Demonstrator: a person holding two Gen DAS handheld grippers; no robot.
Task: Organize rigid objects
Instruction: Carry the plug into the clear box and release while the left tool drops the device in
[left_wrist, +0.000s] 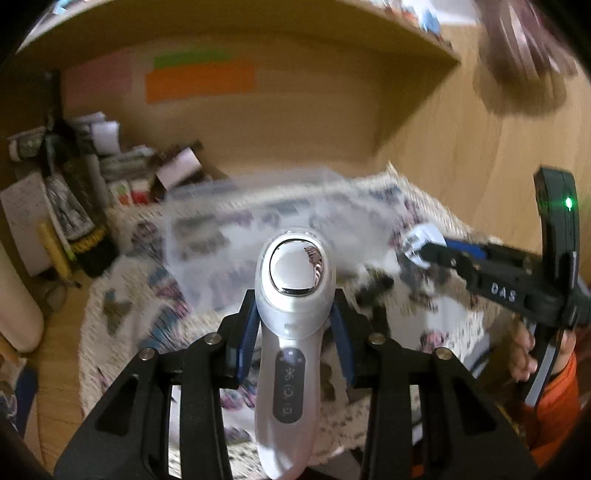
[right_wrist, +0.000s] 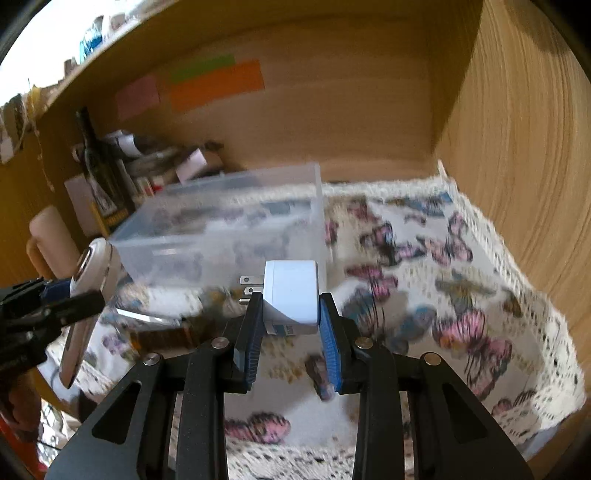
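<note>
Glossy wand (left_wrist: 291, 332), boxy white charger (right_wrist: 291, 299).

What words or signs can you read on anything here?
"DAS": white letters on the right gripper.
Three white button symbols on the facial massager in the left gripper: too small to name.
Blue label on the white plug adapter: too blurred.
Boxes at the back: too blurred.

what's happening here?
A person holds two handheld grippers over a butterfly-print cloth. The left gripper grips a white handheld device; the right gripper grips a white plug adapter. Both are held in front of a clear plastic bin, not yet inside it.
</note>
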